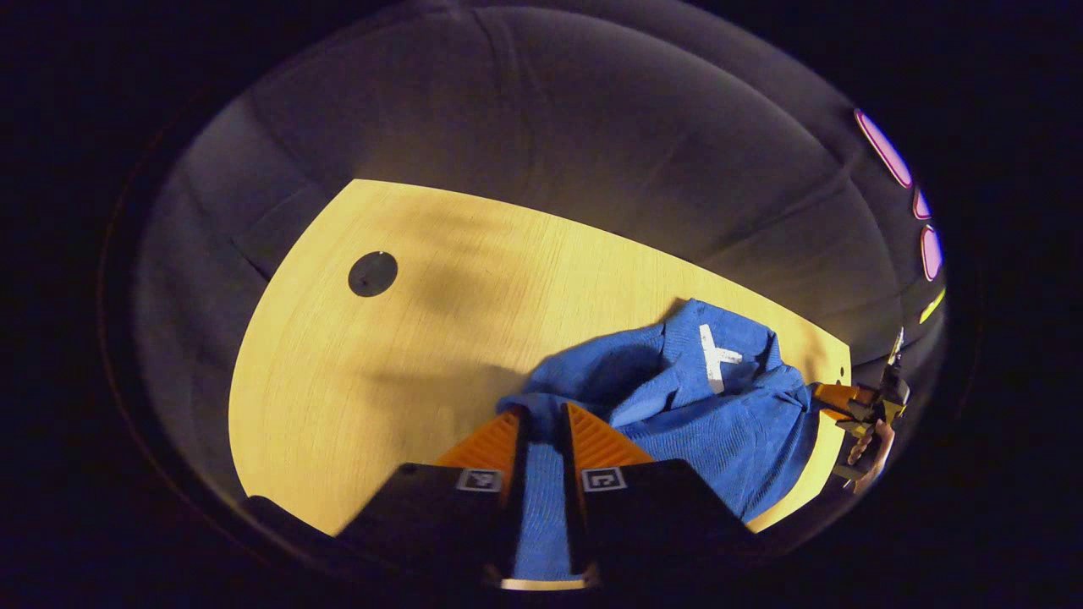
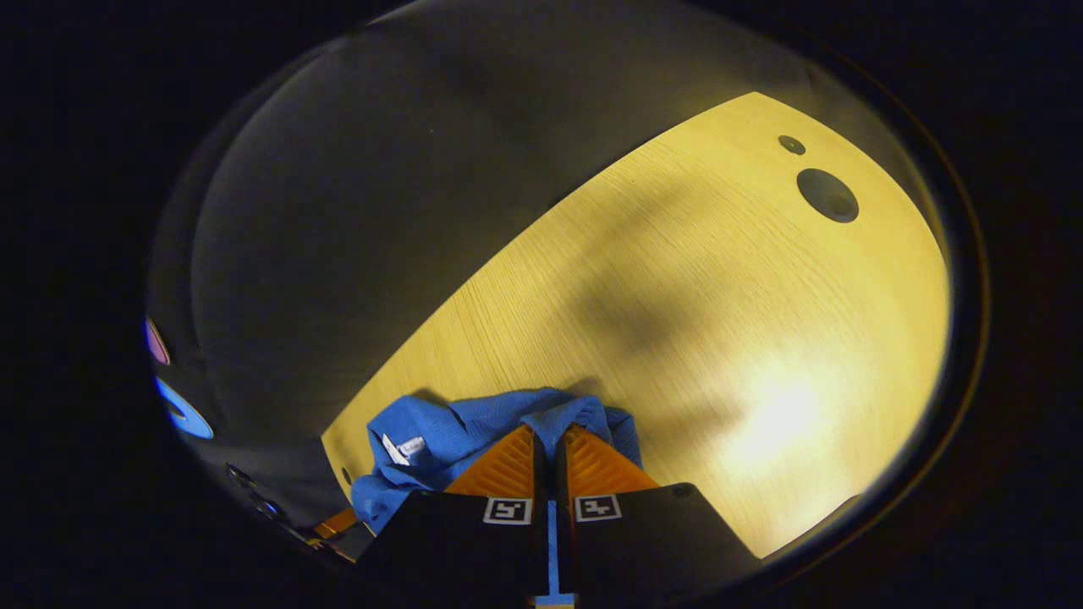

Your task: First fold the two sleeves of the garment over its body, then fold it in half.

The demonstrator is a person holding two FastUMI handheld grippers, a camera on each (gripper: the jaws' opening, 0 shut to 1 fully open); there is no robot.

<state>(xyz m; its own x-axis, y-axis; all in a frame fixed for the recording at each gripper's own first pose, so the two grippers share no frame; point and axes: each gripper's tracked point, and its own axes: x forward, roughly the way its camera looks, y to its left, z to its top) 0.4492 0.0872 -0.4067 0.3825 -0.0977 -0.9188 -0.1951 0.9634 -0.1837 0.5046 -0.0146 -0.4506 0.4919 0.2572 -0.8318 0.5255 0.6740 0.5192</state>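
The blue garment (image 1: 694, 397) lay bunched on the wooden table (image 1: 406, 355), close to the table's far right corner in the left gripper view, with a white label (image 1: 715, 359) showing on its upper folds. The left gripper (image 1: 541, 419) had its orange fingers (image 1: 486, 444) drawn narrow, and a strip of the blue cloth ran up between them, pinched from both sides. At the far side of the garment in that view, the other gripper (image 1: 846, 404) met the cloth's edge, with a hand (image 1: 876, 448) behind it.

In the right gripper view, the right gripper (image 2: 550, 440) was nearly closed on a thin fold of the garment (image 2: 474, 440), blue showing in the slit between its fingers. The garment sat near the table's (image 2: 719, 338) left edge there. A dark round hole (image 2: 827, 195) marked the tabletop well away from the cloth.
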